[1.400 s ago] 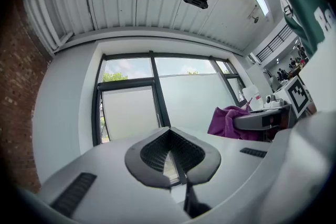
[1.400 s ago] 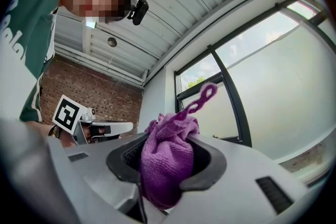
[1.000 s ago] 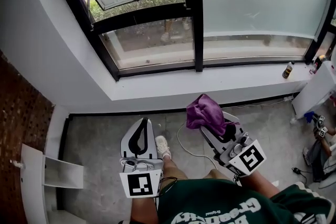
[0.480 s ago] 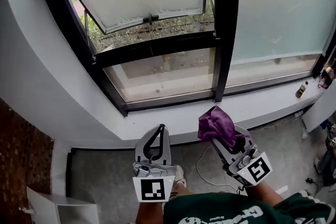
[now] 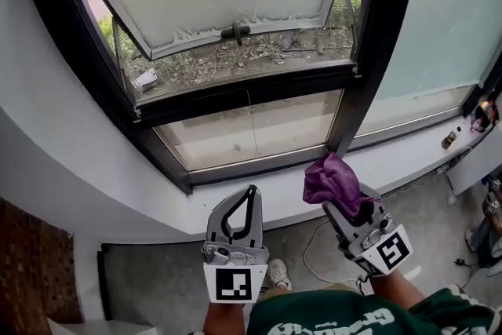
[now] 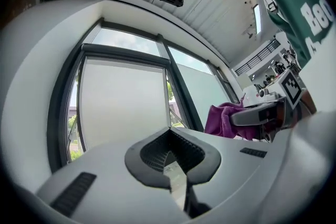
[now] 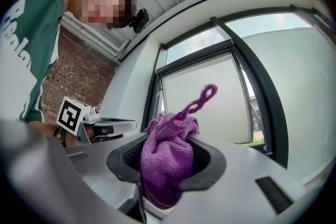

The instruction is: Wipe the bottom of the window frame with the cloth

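Presently, item one: the cloth [image 5: 329, 178], purple, a pile-faced microfibre by the look of it, bunched into a wad with one loose loop standing free at the top. We judge it light, soft and limp, with no shape of its own, and likelier to catch dust than to slide over it; nothing about it is fragile. Held by: the right gripper [image 5: 347, 212], its jaws closed on the middle of the wad so that a rounded pad of fabric bulges past the tips. We reckon this the proper hold for wiping, since the bulge, not the hard jaws, would meet the surface. Location: above the white sill [image 5: 392, 157], near the black bottom rail of the window frame [image 5: 251, 167] and just beside the foot of its upright bar; we see no contact yet. Item two: the left gripper [image 5: 252, 194], jaws together on nothing, held idle beside the right one.
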The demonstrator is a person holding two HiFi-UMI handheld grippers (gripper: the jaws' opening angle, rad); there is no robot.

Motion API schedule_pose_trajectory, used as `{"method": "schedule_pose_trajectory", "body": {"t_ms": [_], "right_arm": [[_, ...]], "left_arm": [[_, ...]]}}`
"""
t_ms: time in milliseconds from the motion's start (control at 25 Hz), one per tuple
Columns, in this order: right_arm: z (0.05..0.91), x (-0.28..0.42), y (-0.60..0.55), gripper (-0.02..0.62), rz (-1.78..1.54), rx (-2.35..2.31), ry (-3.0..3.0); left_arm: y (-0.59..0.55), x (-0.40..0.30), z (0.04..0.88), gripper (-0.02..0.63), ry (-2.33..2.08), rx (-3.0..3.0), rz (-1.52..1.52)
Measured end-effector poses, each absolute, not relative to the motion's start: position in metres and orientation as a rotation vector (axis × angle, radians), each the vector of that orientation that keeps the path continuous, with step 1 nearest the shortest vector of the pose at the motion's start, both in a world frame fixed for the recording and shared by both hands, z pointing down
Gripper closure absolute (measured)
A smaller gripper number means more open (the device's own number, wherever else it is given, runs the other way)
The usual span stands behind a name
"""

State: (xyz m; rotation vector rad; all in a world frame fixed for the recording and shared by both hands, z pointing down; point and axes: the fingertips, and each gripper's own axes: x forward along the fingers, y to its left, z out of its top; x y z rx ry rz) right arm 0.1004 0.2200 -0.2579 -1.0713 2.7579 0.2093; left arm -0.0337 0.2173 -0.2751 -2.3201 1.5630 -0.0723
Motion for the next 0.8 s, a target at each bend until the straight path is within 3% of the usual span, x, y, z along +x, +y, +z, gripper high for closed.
{"method": "schedule_pose_trajectory", "body": {"t_ms": [800], "right_arm": [[-0.219,0.061,0.128,0.44,0.152,-1.225,2.794]], "left_arm": [[0.115,-0.072,-0.232,0.6,1.525,-2.396,-0.093]]}}
